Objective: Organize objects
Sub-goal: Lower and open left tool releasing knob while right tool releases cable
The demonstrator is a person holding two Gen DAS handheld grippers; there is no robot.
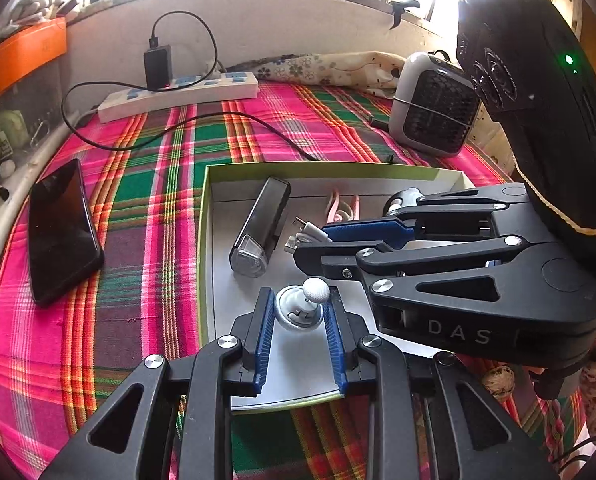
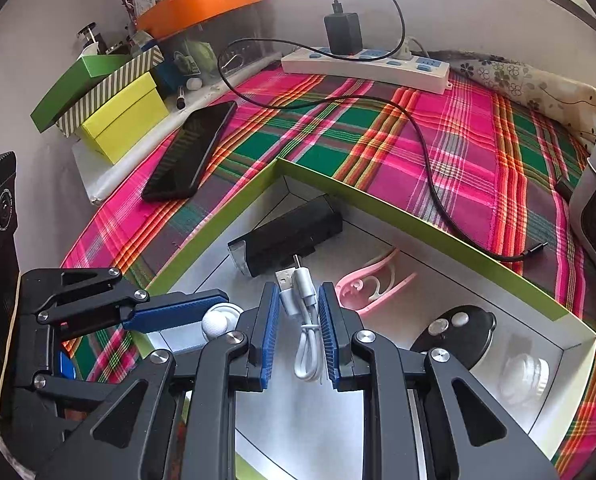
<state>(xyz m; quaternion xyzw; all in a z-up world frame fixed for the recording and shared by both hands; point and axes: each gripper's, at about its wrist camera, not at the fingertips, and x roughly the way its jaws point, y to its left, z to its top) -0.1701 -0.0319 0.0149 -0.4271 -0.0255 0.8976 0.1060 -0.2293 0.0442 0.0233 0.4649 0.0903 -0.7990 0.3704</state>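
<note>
A green-rimmed shallow box (image 1: pixel 205 216) (image 2: pixel 417 220) lies on the plaid cloth. In it are a black bike light (image 1: pixel 262 226) (image 2: pixel 290 236), a pink clip (image 1: pixel 343 206) (image 2: pixel 371 284), a black remote (image 2: pixel 455 330) and a white round part (image 2: pixel 525 376). My left gripper (image 1: pixel 298 312) stands around a white ball-head mount (image 1: pixel 303 304) (image 2: pixel 218 320), jaws close beside it. My right gripper (image 2: pixel 298 308) (image 1: pixel 309 240) is shut on a coiled white USB cable (image 2: pixel 303 320) (image 1: pixel 307 234) over the box.
A black phone (image 1: pixel 60 232) (image 2: pixel 190 152) lies left of the box. A white power strip (image 1: pixel 178 96) (image 2: pixel 365 64) with a charger and black cable (image 2: pixel 425 152) lies at the back. A small heater (image 1: pixel 433 104) stands at the right. Coloured boxes (image 2: pixel 110 108) are stacked left.
</note>
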